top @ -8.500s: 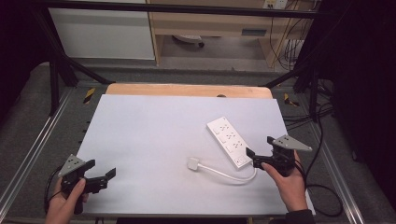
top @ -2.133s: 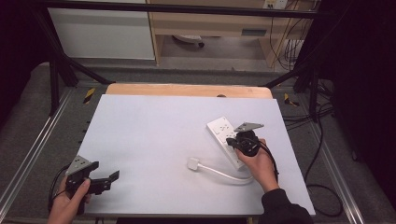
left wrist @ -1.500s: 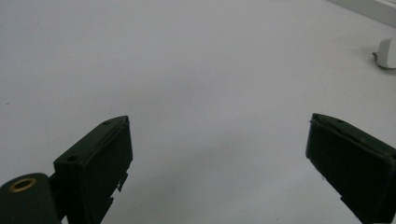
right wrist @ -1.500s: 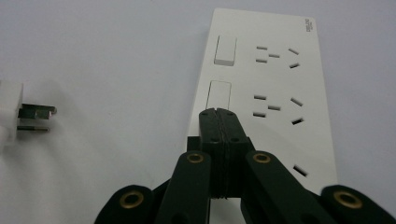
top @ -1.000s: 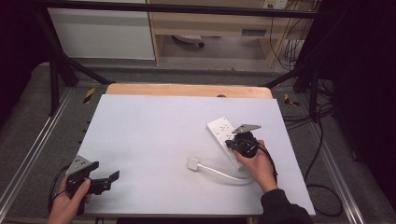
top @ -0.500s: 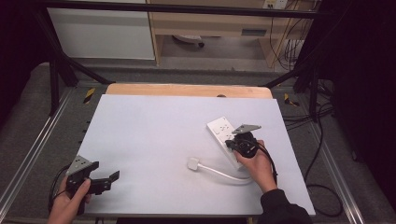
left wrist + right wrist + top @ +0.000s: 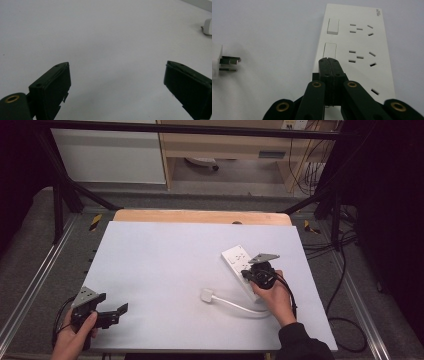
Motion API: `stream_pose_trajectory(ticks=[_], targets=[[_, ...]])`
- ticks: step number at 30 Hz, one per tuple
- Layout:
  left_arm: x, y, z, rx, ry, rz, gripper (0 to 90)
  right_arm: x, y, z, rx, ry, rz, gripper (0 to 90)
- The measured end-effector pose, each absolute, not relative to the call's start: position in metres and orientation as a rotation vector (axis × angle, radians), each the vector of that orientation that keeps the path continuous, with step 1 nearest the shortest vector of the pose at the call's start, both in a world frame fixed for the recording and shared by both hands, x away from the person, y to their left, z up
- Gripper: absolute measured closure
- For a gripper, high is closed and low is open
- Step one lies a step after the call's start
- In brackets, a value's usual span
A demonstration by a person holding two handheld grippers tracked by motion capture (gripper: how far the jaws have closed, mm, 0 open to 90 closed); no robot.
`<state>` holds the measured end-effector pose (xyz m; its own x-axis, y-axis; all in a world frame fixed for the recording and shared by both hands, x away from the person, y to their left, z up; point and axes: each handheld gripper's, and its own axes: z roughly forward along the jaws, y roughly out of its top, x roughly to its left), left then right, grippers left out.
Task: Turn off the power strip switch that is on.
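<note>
The right hand-held gripper (image 7: 329,62) is clenched tight with nothing between its jaws, and its closed black tip rests on, or just above, the white rectangular plastic power strip (image 7: 359,45), at the lower of the two rocker switches (image 7: 330,51); I cannot tell whether it actually presses the switch. In the high view this right hand-held gripper (image 7: 248,275) sits right of centre in the frame, with the person's right hand (image 7: 275,297) behind it, over the power strip (image 7: 237,258) that lies aslant on the pale grey desk (image 7: 165,265). From the strip a white cable (image 7: 240,306) curves toward the centre of the frame and ends in a white plug (image 7: 207,295), which lies flat on the desk with its metal pins (image 7: 229,60) bare, well apart from the sockets. At the lower left of the frame the left hand-held gripper (image 7: 117,312) is released, its jaws spread wide over bare desk, held in the left hand (image 7: 75,340).
</note>
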<state>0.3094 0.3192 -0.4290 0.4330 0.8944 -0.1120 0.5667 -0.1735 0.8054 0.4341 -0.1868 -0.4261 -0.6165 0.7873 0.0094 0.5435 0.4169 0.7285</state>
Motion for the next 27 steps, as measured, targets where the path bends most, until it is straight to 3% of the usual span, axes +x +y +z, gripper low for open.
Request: stream_pose_trajectory(ticks=[27], targets=[[0.3099,0.3194,-0.4299,1.871,1.247,0.5,7.2,0.4359,-0.1849,-0.4289,1.149,2.34,1.021,90.0]])
